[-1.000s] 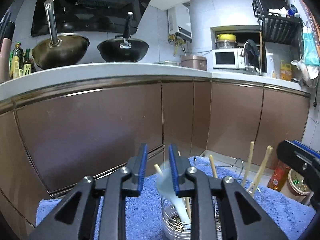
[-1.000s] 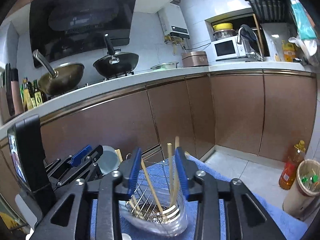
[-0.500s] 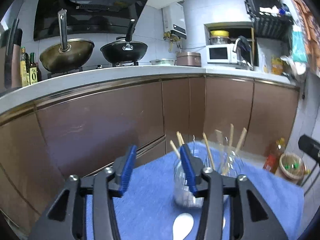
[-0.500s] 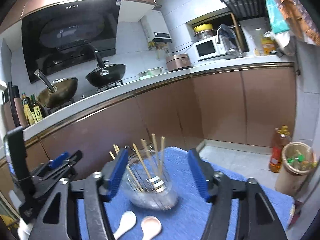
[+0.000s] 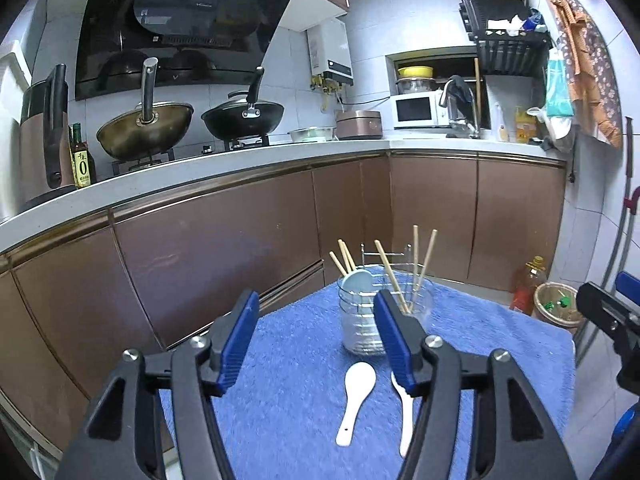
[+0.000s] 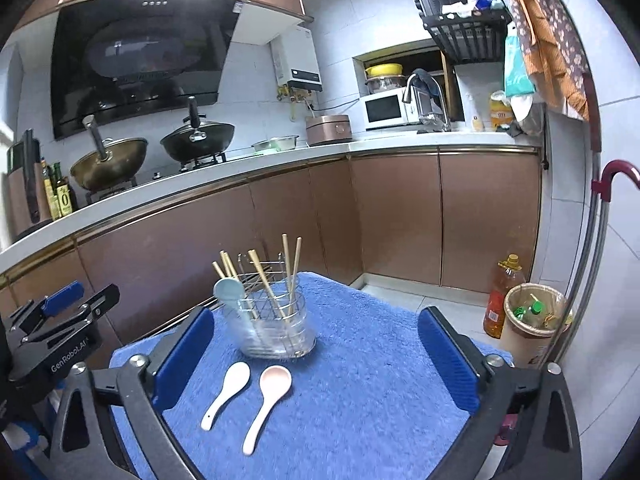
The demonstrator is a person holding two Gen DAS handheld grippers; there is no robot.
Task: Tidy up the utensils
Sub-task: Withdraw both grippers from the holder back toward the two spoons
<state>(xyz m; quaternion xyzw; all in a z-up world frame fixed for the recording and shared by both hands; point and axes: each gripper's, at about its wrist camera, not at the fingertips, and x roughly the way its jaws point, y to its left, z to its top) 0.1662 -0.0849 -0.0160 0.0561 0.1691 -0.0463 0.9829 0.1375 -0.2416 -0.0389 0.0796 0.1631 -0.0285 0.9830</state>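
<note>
Both grippers — left [image 5: 316, 340], right [image 6: 316, 356] — had just been opening, jaws empty; utensil holder [image 6: 276, 328] and two spoons [image 6: 228, 394] lay ahead on the blue towel [image 6: 372, 380].

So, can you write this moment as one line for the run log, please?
left claw: open, empty | right claw: open, empty | utensil holder: chopsticks, blue spoon inside | white spoon, pink spoon: on blue towel

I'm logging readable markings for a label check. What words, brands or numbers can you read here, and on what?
"GenRobot.AI": on the body of the left hand-held gripper, read in the right wrist view.
"0": large digit on the oil bottle label on the counter; the characters above it are too small.
Range hood logo: too blurred to read.
</note>
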